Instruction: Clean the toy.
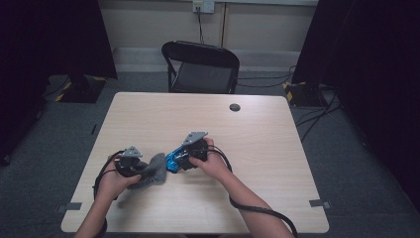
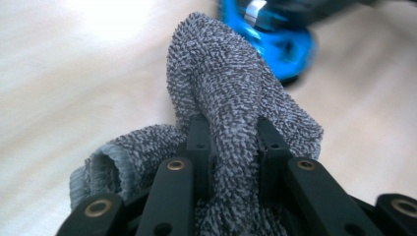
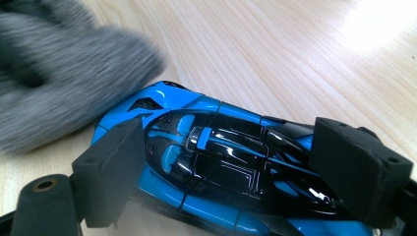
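Pale wood-grain covers one table [image 1: 148, 114], which stands on grey carpet with one black folding chair [image 1: 200, 67] pushed up at its twelve o'clock edge and one small dark round cap [image 1: 235, 107] set into the top toward one o'clock; two grippers work near the six o'clock side, each held in one hand; the left gripper [image 1: 141, 168], at about seven o'clock from the table's middle, has its two black jaws clamped on one grey terry cloth [image 2: 231, 93], a fold of which is pinched between them and bulges out ahead of the tips in the left gripper view; the right gripper [image 1: 184, 159], just beside it toward the centre, has its two padded jaws set against the two flanks of one blue and black toy car [image 3: 221, 162], holding it just above or on the tabletop, which of the two cannot be told; the cloth lies right up against the car's nose, at its nine o'clock in the high view.
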Demonstrator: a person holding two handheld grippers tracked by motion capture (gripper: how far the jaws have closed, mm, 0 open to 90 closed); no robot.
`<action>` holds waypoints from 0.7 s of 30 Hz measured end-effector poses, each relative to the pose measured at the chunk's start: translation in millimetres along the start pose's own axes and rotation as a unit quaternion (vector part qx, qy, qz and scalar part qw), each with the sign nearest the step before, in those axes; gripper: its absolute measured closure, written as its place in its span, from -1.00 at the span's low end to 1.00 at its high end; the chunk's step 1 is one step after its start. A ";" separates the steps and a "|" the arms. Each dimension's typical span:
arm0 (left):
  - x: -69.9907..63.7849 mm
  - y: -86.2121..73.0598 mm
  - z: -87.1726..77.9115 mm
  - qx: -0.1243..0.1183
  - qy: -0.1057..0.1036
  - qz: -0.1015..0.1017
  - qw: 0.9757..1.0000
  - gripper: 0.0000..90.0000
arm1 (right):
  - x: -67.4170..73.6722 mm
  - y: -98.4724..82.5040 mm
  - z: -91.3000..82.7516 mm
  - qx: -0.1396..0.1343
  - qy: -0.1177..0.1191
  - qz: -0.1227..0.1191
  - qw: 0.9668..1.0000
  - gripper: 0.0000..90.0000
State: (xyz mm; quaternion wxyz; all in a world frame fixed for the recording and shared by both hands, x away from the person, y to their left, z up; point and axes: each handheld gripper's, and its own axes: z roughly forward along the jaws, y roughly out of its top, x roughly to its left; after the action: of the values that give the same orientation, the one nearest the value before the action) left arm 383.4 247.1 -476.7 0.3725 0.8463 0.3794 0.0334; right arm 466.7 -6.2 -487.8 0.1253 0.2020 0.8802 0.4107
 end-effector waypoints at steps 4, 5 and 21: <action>-25.3 1.6 6.6 0.021 -0.054 0.037 0.998 0.63 | 0.6 -1.2 -0.1 -0.005 -0.001 0.000 1.000 -0.69; -30.6 2.5 9.7 0.028 -0.065 0.044 0.997 0.63 | 0.5 -1.1 -0.1 -0.004 -0.001 -0.001 1.000 -0.69; -18.2 8.4 11.1 0.037 0.040 -0.007 0.999 0.62 | 0.1 0.3 -0.2 0.003 0.000 -0.002 1.000 -0.69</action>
State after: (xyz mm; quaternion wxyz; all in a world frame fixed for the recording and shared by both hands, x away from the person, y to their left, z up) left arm 379.5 224.6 -475.0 0.3260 0.8546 0.4010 0.0506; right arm 466.7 -6.1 -487.4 0.1259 0.2005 0.8819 0.4078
